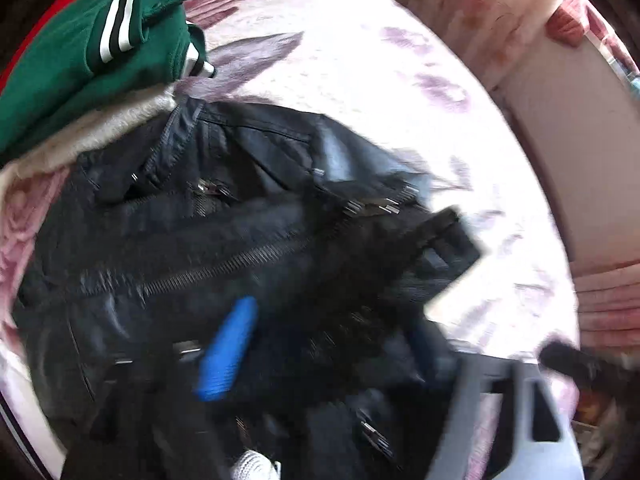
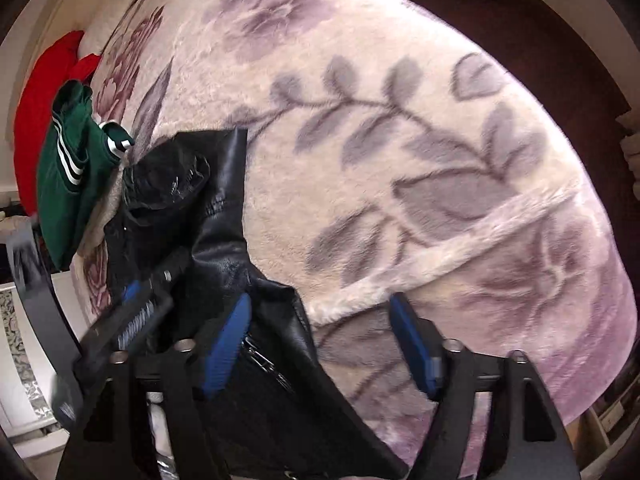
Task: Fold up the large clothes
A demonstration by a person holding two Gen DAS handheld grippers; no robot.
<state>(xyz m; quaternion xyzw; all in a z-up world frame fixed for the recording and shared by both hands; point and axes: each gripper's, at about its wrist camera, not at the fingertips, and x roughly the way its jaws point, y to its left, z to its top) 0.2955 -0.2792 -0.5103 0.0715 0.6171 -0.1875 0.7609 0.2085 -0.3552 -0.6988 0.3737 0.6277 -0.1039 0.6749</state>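
Observation:
A black leather jacket (image 1: pixel 192 240) with metal zippers lies bunched on a floral blanket (image 1: pixel 380 80). My left gripper (image 1: pixel 320 344) is over the jacket's lower part; one blue finger (image 1: pixel 228 348) shows, the other is buried in black fabric, and the view is blurred. In the right wrist view the jacket (image 2: pixel 224 216) hangs at the left. My right gripper (image 2: pixel 324 344) is open, with its left blue finger (image 2: pixel 228 344) against the jacket's edge and its right finger (image 2: pixel 416 344) over the blanket (image 2: pixel 400 160). The left gripper (image 2: pixel 144 300) shows there, on the jacket.
A folded green garment with white stripes (image 1: pixel 92 48) sits on a red one (image 2: pixel 40 112) and a cream one beyond the jacket. The bed's dark wooden edge (image 2: pixel 560 48) runs at the far right. A white cabinet (image 2: pixel 24 340) stands at the left.

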